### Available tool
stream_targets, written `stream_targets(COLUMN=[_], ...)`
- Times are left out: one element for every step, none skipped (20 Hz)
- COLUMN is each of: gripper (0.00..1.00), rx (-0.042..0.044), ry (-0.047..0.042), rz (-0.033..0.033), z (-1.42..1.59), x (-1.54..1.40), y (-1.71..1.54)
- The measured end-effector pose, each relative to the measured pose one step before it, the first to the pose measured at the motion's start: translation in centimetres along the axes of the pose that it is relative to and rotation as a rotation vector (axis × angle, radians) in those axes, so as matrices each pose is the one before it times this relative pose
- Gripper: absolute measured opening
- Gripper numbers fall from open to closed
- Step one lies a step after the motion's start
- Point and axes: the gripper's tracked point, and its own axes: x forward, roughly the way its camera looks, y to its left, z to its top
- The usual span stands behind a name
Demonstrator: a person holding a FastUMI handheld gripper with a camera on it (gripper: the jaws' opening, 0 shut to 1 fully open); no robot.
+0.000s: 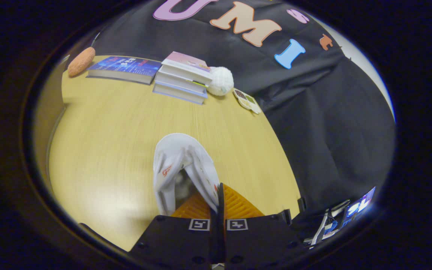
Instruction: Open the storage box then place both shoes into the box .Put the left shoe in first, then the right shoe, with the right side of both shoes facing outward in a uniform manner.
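gripper view: the gripper (219,195) has its two fingers drawn close together, pinching the collar edge of a white shoe (180,168). the shoe's rim sits between the fingers, and its body hangs out ahead of them with the opening turned toward the camera. the shoe appears lifted clear of the wooden table (118,142), though contact with the surface at its far end cannot be ruled out. whether this is the left or the right shoe cannot be told.

beyond the shoe, at the far edge of the table, lie a flat blue book (124,68), a stack of books (184,77), a white pompom (221,80) touching the stack, and a small snack packet (246,100) just beside the pompom. an orange oval object (81,61) rests at the far left corner. the black cloth wall (313,112) closes the background.

step in hand, judged: a shoe is gripped and in carry toward the storage box; placement is not yet done.

next move, judged: bring the box into line ahead of the fingers, turn the wrist so that the shoe's right side faces outward, lower the shoe into the box, and part the fingers only once it is supported. the grip is on a thin rim, so the shoe may swing or slip under quick motion.
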Motion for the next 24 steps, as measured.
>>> stream_targets(gripper=[0.02, 0.02, 0.02, 0.02, 0.02, 0.02, 0.02, 0.02, 0.02, 0.02, 0.02, 0.02, 0.02, 0.02, 0.02, 0.02, 0.02, 0.02, 0.02, 0.02, 0.02, 0.02, 0.02, 0.02], rx=[0.00120, 0.00529, 0.00501, 0.00387, -0.00192, -0.00755, -0.00679, -0.00687, -0.00165, 0.00776, 0.02002, 0.02734, 0.02921, 0.02756, 0.02582, 0.03231, 0.03392, 0.03048, 0.02830, 0.02149, 0.01254, 0.00558, -0.00089, -0.00791], ry=[-0.01831, -0.02210, -0.02249, -0.02339, -0.03086, -0.03786, -0.04286, -0.03963, -0.03504, -0.03543, -0.03059, -0.02335, -0.01607, -0.01159, -0.00174, 0.00421, 0.00571, 0.01300, 0.02276, 0.02885, 0.02523, 0.02542, 0.02416, 0.02340], rz=[-0.01183, -0.01318, -0.01295, -0.01301, -0.00614, -0.00425, -0.00746, -0.00907, -0.01076, -0.00736, -0.00129, 0.00369, 0.00665, 0.01236, 0.01958, 0.02508, 0.03614, 0.04287, 0.04547, 0.04305, 0.03082, 0.01664, 0.00452, -0.00481], z=[1.336, 1.389, 1.529, 1.558, 1.719, 1.926, 2.128, 2.193, 2.124, 2.215, 2.069, 1.715, 1.479, 1.198, 0.714, 0.519, 0.177, -0.234, -0.680, -1.153, -0.895, -0.992, -0.993, -0.996], x=[-0.990, -1.091, -1.120, -1.170, -1.411, -1.523, -1.494, -1.519, -1.652, -1.544, -1.468, -1.402, -1.374, -1.319, -0.787, -0.946, -1.107, -0.699, -0.533, -0.403, -0.032, 0.196, 0.288, 0.478], y=[0.378, 0.250, 0.261, 0.192, 0.245, 0.186, 0.118, 0.065, 0.027, 0.180, 0.525, 0.733, 0.806, 1.021, 1.777, 1.592, 2.035, 2.113, 2.041, 1.728, 1.229, 0.888, 0.389, 0.046])
